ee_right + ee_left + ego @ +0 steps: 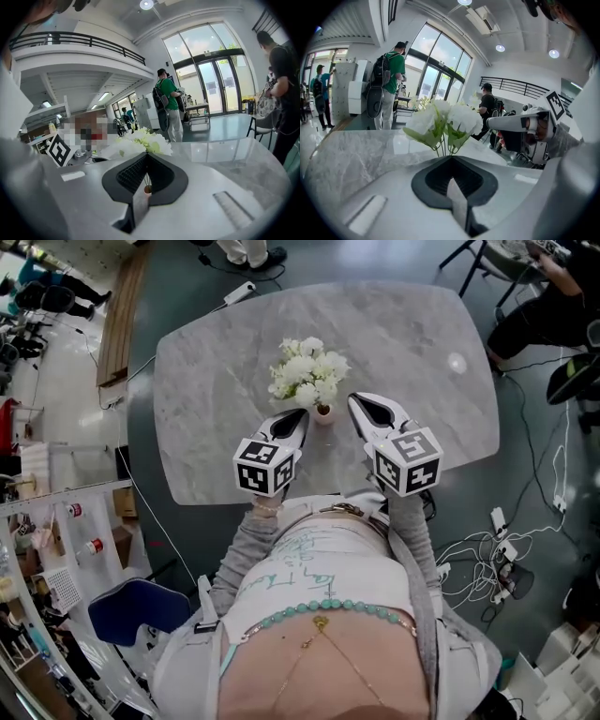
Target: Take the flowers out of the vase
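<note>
A bunch of white flowers stands in a small pink vase near the front middle of the grey marble table. My left gripper points at the vase from its left and my right gripper from its right, both tips close beside it and both shut on nothing. In the left gripper view the flowers rise just past the closed jaws, with the right gripper beyond. Seen from the right gripper, the vase mouth and stems show below the flowers.
A small pale round spot lies at the table's far right. Cables and plugs litter the floor at the right, a blue chair stands at the lower left. A seated person is by the far right corner; people stand beyond.
</note>
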The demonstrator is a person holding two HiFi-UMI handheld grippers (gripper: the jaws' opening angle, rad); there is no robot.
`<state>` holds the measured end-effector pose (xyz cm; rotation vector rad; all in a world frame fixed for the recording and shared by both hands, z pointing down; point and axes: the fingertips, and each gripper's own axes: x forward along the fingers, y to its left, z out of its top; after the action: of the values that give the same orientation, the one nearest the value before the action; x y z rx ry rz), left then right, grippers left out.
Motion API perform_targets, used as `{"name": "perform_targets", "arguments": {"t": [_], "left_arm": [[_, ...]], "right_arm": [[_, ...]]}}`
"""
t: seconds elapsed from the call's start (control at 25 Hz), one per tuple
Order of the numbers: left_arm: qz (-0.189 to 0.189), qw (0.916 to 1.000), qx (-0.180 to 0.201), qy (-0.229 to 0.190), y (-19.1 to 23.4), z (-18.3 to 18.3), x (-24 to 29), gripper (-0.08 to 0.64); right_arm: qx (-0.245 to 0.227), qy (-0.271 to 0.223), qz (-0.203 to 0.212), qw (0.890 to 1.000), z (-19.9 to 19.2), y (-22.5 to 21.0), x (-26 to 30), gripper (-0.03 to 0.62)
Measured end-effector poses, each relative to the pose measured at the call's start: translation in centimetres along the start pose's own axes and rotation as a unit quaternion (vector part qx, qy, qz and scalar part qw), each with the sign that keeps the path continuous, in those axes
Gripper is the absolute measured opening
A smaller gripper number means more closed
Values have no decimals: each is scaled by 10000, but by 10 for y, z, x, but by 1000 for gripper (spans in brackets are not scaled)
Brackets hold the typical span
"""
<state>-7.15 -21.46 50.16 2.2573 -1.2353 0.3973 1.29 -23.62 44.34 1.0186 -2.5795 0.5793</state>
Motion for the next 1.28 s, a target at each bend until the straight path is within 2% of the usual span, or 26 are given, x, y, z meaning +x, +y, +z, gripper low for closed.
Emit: {"name": "perform_targets", "arguments": {"t": [0.48,1.0,1.08,1.28], "left_arm": [[2,9997,50,239,-5,-13,22,2],[-10,9993,115,360,1,-19,34,5],[-4,9993,96,369,2,-19,35,36],[24,9990,103,436,5,-22,38,56]], "right_arm": [[83,-18,26,10000,-3,-4,-7,28],[155,3,-173,9997,-8,-7,-13,28],[170,19,-211,9996,-10,-8,-14,28],[213,54,-283,9994,-14,-8,-16,28]]}}
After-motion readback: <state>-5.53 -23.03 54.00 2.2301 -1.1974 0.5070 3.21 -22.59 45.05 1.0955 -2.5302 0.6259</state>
